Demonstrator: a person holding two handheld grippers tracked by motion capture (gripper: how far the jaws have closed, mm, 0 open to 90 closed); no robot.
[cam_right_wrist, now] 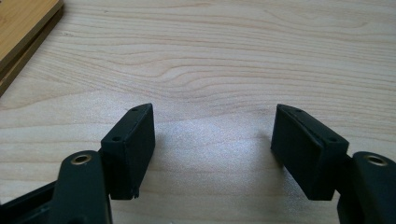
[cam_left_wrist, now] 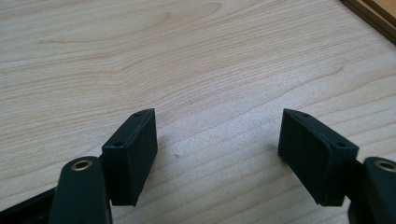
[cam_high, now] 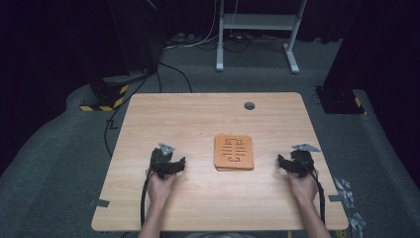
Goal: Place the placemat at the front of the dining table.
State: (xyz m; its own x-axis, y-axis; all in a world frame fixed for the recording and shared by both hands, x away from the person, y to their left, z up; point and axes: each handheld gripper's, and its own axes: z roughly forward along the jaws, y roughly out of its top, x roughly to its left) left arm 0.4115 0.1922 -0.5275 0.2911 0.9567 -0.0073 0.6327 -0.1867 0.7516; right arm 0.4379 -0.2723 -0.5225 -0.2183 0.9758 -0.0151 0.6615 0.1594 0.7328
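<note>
Orange slotted board point(cam_high: 234, 152) flat on table point(cam_high: 198, 114), between both grippers, long axis running away from person; left gripper point(cam_high: 168, 166) and right gripper point(cam_high: 295, 164) near-equally close, fingers spread, empty, each pointing inward toward board, touching nothing

orange board point(cam_high: 234, 152) with dark cut pattern, pale wood-grain table point(cam_high: 198, 124), black claws.
</note>
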